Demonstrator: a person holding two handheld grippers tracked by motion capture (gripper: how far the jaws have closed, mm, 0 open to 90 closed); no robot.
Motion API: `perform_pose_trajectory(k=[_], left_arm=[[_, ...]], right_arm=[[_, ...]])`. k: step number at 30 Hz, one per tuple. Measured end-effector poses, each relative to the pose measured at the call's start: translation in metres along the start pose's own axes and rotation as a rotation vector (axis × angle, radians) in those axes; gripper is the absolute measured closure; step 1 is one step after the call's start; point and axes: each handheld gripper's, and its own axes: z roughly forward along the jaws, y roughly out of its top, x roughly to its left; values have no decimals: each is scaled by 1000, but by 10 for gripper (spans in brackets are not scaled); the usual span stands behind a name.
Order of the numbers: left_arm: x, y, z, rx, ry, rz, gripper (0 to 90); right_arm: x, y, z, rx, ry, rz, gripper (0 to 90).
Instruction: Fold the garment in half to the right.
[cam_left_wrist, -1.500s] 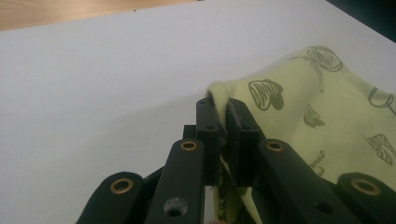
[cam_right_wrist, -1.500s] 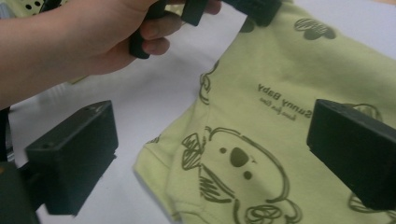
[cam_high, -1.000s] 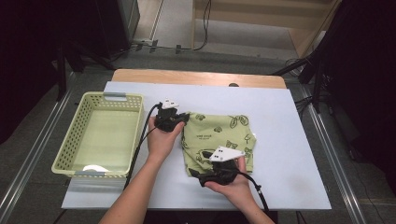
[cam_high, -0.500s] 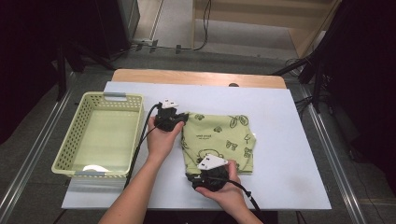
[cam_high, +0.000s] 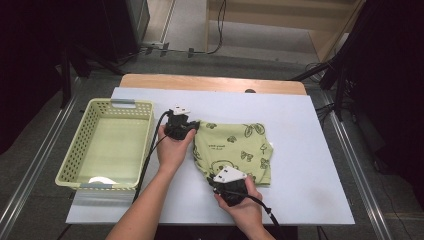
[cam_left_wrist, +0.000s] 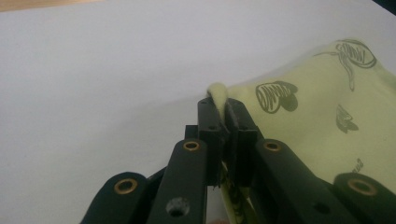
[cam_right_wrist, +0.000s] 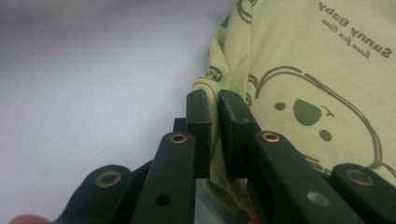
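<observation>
Both grippers clamped on the folded green garment (cam_high: 235, 150) mid-table: left gripper (cam_high: 189, 131) pinching its far-left corner, right gripper (cam_high: 220, 181), jaws just closed, pinching the near-left edge, basket (cam_high: 82, 152) leftward.

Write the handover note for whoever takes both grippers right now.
Left gripper: shut on the far left corner of the green printed garment, a pinch of cloth showing between the jaws.
Right gripper: jaws have just been closing; now clamped on the garment's near left edge.
Garment: lies folded on the white table, right of the green basket.
Basket: nothing of the garment in it.
Done: both left corners gripped.
Left: probably lift the garment and either fold it again or carry it to the basket; keep both grips even so it does not unfold.
</observation>
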Motion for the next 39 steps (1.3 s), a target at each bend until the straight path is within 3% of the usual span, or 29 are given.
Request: perform_pose_trajectory(k=[4,5,10,13,19,26,39], left_arm=[[0,0,-3,14,38,9,863],[-1,1,-5,19,72,11,864],[1,2,-10,16,164,-37,865],[1,2,-11,5,177,-46,864],[-4,5,-16,-35,142,-49,862],[-16,14,-19,-62,108,-17,862],[-50,34,-6,-77,67,34,860]], right_arm=[[1,-1,-1,-10,0,-1,831],[2,-1,-1,-13,7,1,832],[5,4,3,-63,89,32,839],[4,5,1,-108,127,52,846],[-3,2,-7,-141,146,83,867],[-8,-1,-19,-183,143,110,868],[-32,-23,-43,-244,121,269,867]])
